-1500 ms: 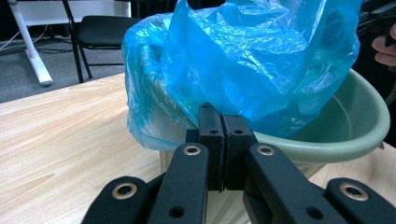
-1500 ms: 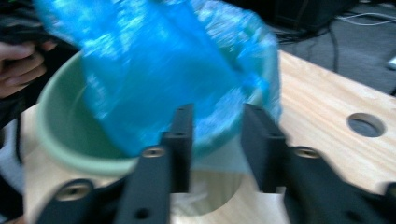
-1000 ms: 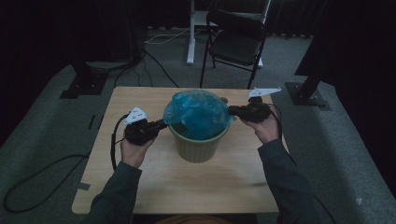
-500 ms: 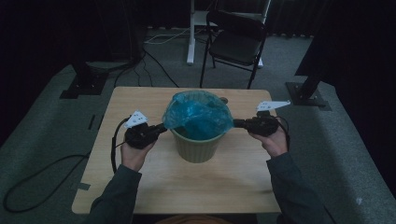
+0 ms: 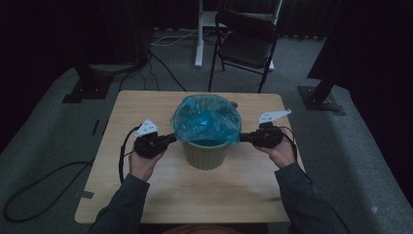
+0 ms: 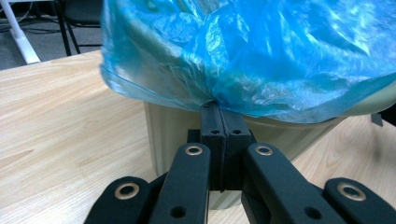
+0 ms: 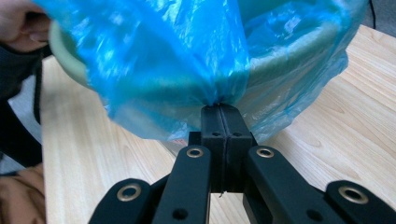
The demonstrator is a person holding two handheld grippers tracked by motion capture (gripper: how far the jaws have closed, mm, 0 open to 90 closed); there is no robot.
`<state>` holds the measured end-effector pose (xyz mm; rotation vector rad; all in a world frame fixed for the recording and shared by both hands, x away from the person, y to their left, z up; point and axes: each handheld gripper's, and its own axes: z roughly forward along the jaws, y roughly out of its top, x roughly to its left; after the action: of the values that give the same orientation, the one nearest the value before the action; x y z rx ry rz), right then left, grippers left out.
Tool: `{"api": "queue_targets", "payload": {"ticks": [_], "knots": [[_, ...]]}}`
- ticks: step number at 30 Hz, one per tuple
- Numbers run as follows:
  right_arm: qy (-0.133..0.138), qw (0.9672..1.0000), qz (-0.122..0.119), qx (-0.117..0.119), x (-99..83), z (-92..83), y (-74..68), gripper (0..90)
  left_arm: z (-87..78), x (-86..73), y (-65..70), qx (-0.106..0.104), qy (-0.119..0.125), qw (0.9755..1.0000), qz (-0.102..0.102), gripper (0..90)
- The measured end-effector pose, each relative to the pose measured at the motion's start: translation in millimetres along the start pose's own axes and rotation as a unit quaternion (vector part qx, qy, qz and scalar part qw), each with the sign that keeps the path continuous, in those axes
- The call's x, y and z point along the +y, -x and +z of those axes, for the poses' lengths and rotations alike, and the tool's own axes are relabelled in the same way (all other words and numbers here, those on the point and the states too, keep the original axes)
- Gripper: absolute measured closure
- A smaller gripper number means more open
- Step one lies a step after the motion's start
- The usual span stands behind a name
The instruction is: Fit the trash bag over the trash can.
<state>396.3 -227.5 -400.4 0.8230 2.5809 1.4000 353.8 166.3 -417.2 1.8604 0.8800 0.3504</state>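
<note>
A pale green waste bin (image 5: 207, 155) stands mid-table with a blue plastic bag (image 5: 207, 119) lining it and draped over its rim. My left gripper (image 5: 171, 138) sits at the bin's left side, shut on the bag's hanging edge; in the left gripper view its jaws (image 6: 218, 106) meet on the blue film (image 6: 261, 56) in front of the bin wall (image 6: 170, 135). My right gripper (image 5: 242, 138) mirrors it at the bin's right side. Its jaws (image 7: 219, 108) pinch a gathered fold of the bag (image 7: 163, 60) below the bin's rim (image 7: 289, 56).
The wooden table (image 5: 146, 195) has bare room in front of and beside the bin. A black folding chair (image 5: 248, 44) and a white desk leg (image 5: 198, 34) stand on the carpet beyond the far edge. Cables trail off the table's left side.
My right gripper has come down and toward me, drawing the bag's right edge down over the rim. The left gripper has stayed almost in place at the left side.
</note>
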Motion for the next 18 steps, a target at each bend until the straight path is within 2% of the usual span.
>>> {"api": "queue_targets", "payload": {"ticks": [5,11,18], "knots": [[-0.012,0.9999,-0.001,-0.002,-0.4,6.9,1.3,90.0,7.4,-5.1,-1.6,-0.003,-0.011,0.9999,-0.003,90.0],[-0.022,0.9996,0.002,-0.016,-3.1,10.6,3.9,90.0,16.5,-11.9,-2.4,-0.004,-0.031,0.9995,-0.006,90.0],[-0.024,0.9994,0.010,-0.021,-4.1,13.9,6.3,90.0,19.2,-16.1,-3.4,-0.007,-0.034,0.9993,-0.013,89.9]]}}
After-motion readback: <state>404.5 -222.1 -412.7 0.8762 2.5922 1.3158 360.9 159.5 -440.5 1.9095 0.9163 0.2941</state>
